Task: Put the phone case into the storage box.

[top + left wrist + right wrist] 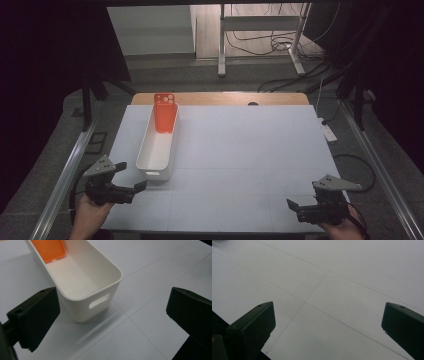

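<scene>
A long white bin (159,145) stands on the table (240,165), lengthwise along the left edge, its far end close to the far-left corner and its near end roughly halfway down that side. It has an oval handle slot cut in the near end wall, plain in the left gripper view (99,300). No brand, label or writing can be read on the bin, on the table or on either gripper.

An orange phone case (165,113) stands in the far end of the bin, leaning against the far wall with its top rising above the rim. Camera cutouts show at its upper end. In the left gripper view the case (51,249) lies against the inside of the bin's far part, and the near part of the bin floor is bare.

The left gripper (131,176) hangs over the near-left corner of the table, just short of the bin's near end and not touching it. Its jaws stand wide apart with nothing between them. In its own view (113,315) the bin's near end sits in the gap ahead of the jaws.

The right gripper (295,205) hangs at the near-right corner, well apart from the bin. Its jaws are also spread wide and hold nothing; its own view (328,322) looks down on bare white tabletop crossed by thin seam lines.
</scene>
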### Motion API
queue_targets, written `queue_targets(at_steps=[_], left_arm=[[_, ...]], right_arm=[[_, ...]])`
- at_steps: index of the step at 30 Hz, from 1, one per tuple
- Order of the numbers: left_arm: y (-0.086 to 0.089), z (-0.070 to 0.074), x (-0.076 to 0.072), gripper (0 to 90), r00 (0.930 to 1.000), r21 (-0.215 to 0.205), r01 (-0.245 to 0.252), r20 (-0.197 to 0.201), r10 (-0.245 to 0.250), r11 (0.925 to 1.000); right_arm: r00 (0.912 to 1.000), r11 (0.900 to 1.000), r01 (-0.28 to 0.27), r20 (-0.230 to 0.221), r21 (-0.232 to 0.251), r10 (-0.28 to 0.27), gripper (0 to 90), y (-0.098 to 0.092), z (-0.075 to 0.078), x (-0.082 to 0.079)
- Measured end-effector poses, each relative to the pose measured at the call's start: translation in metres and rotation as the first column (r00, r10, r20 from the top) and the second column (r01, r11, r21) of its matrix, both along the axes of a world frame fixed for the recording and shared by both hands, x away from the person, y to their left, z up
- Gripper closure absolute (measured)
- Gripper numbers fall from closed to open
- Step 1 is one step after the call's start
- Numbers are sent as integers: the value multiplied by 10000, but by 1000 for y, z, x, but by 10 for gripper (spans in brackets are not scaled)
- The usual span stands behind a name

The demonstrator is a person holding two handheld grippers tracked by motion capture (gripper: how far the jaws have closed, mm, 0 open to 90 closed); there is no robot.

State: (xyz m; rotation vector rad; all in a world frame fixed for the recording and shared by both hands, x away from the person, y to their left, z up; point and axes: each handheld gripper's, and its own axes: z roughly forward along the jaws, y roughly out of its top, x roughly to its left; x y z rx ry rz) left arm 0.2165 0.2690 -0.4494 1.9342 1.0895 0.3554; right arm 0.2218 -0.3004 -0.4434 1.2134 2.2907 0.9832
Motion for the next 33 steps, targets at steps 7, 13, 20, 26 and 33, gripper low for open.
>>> queue_targets(at_steps=[7,13,20,26,33], left_arm=[[5,-1,-9,0,9998,97,-214,61,213,9997],[10,-4,-16,0,9991,202,-419,11,418,9989],[14,-7,-24,0,9981,325,-610,-68,613,9976],[15,-9,-29,0,9972,460,-744,-58,747,9962],[18,-10,-38,0,9955,556,-945,33,944,9940]], right_arm=[[10000,10000,25,12,-19,-25,0,0,0,0],[10000,10000,39,8,-24,-39,0,0,0,0],[10000,10000,51,9,-31,-51,0,0,0,0],[10000,10000,75,-6,-27,-75,0,0,0,0],[9999,9999,103,-18,-30,-103,0,0,0,0]])
